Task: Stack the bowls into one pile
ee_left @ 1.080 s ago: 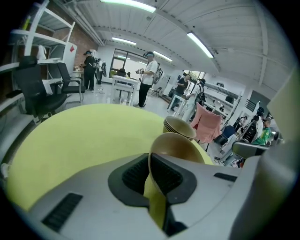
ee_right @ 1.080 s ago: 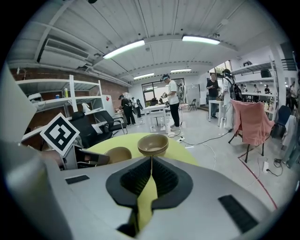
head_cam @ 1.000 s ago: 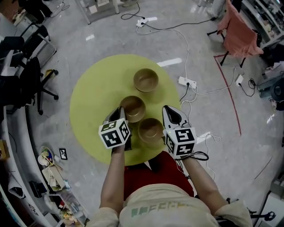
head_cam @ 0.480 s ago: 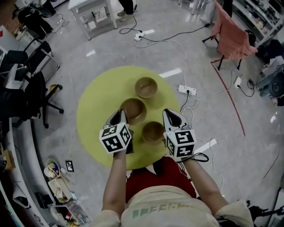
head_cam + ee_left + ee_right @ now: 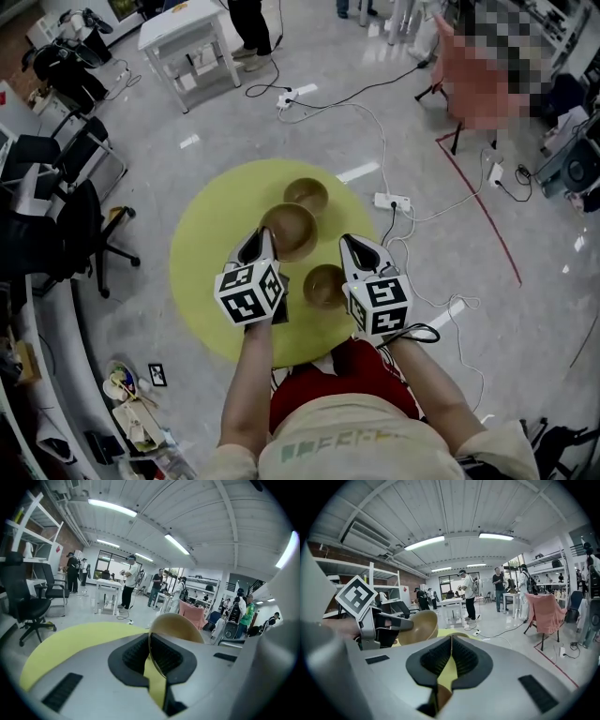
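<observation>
The middle bowl (image 5: 291,230) is now hanging higher than before, the left gripper (image 5: 260,241) clamping its rim. The near bowl (image 5: 325,284) is sitting on the worktop (image 5: 211,246) left of the right gripper (image 5: 359,247), whose jaws are pressing together on nothing. The far bowl (image 5: 307,193) is sitting just beyond.

Brown far bowl (image 5: 306,196) and near bowl (image 5: 325,284) sit upright, apart; middle bowl (image 5: 289,230) hangs tilted, rim clamped in left gripper (image 5: 262,238).

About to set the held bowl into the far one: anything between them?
Nothing visible. The held bowl in the left gripper hangs just short of the far bowl; the third bowl and right gripper sit off that path.
</observation>
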Tool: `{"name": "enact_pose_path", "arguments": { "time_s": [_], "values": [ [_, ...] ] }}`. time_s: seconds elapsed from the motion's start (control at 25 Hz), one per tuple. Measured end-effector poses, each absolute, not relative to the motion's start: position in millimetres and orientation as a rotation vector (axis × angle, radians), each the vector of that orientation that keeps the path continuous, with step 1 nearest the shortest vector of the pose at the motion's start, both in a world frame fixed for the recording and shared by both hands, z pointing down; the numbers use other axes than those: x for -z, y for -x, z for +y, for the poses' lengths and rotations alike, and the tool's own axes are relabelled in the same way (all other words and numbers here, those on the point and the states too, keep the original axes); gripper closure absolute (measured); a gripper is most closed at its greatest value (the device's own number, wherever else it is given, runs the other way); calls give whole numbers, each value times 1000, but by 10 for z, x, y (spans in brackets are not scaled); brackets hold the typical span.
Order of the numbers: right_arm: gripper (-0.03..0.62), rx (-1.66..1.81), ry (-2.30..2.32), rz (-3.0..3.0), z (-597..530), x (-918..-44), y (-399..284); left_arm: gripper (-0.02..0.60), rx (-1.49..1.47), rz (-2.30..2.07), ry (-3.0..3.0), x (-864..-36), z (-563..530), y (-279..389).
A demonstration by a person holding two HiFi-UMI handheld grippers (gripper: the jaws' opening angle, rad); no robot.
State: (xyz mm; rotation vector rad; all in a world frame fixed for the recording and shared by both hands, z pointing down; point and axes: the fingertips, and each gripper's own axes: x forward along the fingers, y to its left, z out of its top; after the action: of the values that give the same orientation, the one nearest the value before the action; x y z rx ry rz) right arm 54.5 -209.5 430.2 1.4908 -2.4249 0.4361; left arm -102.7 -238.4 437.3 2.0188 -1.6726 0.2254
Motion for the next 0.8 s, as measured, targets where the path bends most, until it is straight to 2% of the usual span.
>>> {"name": "enact_pose_path", "arguments": {
  "time_s": [0.8],
  "values": [
    [557, -413, -1525, -2439, -2288, -4189, -977, 549, -201, -1632, -2148, -4117, -2895, 300]
  ]
}}
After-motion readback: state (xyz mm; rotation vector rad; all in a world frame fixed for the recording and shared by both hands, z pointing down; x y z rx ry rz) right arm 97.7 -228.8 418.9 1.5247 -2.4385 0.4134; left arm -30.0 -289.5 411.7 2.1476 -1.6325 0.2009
